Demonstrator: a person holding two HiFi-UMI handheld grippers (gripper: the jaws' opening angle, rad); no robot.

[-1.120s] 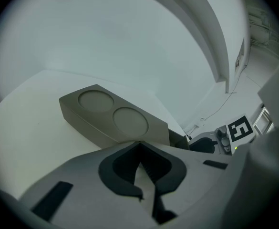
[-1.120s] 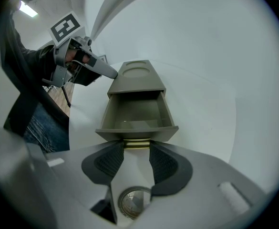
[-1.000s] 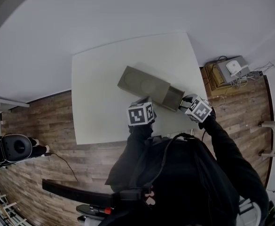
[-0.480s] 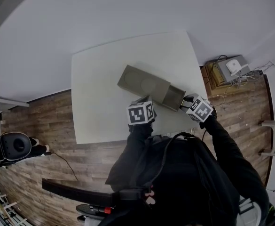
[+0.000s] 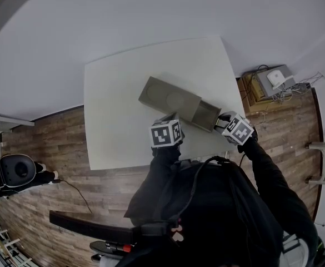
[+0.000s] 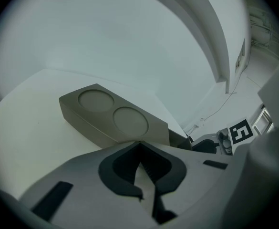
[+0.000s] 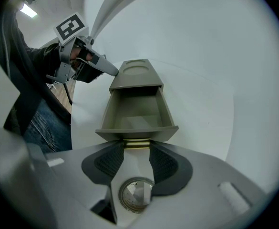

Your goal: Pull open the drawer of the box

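At the centre of the white desk (image 5: 112,93), the olive-grey two-dimpled box (image 5: 168,99) has its drawer (image 5: 205,115) drawn out toward 4 o'clock, the right gripper (image 7: 137,147) clamped on its brass handle (image 7: 137,143) and the left gripper (image 6: 139,144), jaws together, against its side; the pull looks finished, so letting go should come next.

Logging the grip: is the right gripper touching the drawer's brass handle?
Touching. The right gripper view shows the right gripper clamping the brass handle from both sides, no gap.

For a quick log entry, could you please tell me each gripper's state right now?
Left gripper: closed, empty.
Right gripper: closed on the drawer handle.
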